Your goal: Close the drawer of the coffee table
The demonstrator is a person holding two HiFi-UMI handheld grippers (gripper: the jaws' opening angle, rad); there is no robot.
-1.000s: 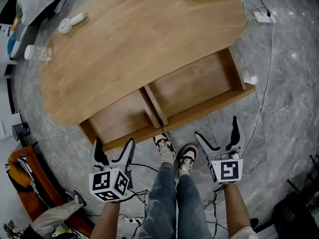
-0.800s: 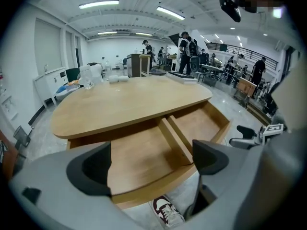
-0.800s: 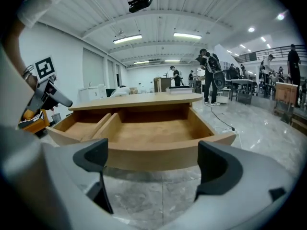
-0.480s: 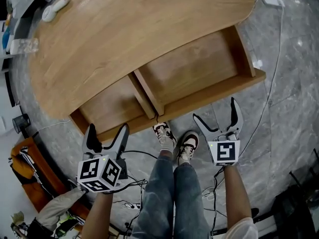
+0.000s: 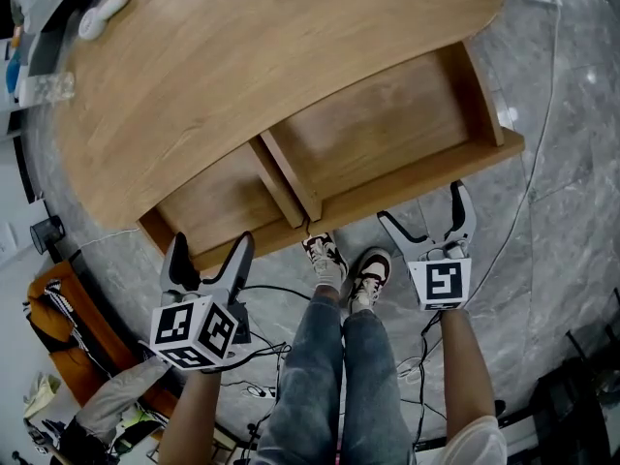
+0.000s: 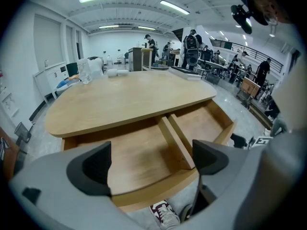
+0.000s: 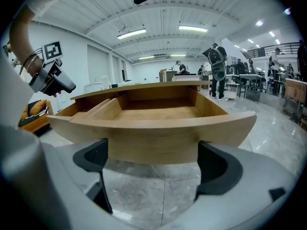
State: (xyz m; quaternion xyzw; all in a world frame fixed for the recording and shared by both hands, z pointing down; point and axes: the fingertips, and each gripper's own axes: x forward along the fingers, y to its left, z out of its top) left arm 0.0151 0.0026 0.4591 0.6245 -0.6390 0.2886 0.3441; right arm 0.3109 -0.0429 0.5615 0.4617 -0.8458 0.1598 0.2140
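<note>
The wooden coffee table (image 5: 252, 56) has its wide drawer (image 5: 358, 197) pulled out toward me, empty, split by a divider (image 5: 288, 177) into two compartments. My left gripper (image 5: 208, 255) stands open just in front of the drawer's left front edge, apart from it. My right gripper (image 5: 429, 219) is open too, close before the drawer's right front. In the left gripper view the drawer (image 6: 158, 176) lies between the fingers (image 6: 91, 169) from above. In the right gripper view the curved drawer front (image 7: 153, 138) fills the gap between the fingers (image 7: 218, 169).
My two shoes (image 5: 347, 269) stand on the grey marble floor just before the drawer's middle. Cables (image 5: 262, 352) run on the floor near my feet. A white remote (image 5: 102, 15) and a bottle (image 5: 48, 87) lie at the table's far left. An orange seat (image 5: 58, 318) is at the left.
Both grippers have drawn closer to the drawer front over the last second. The view has shifted so the table sits higher in the frame.
</note>
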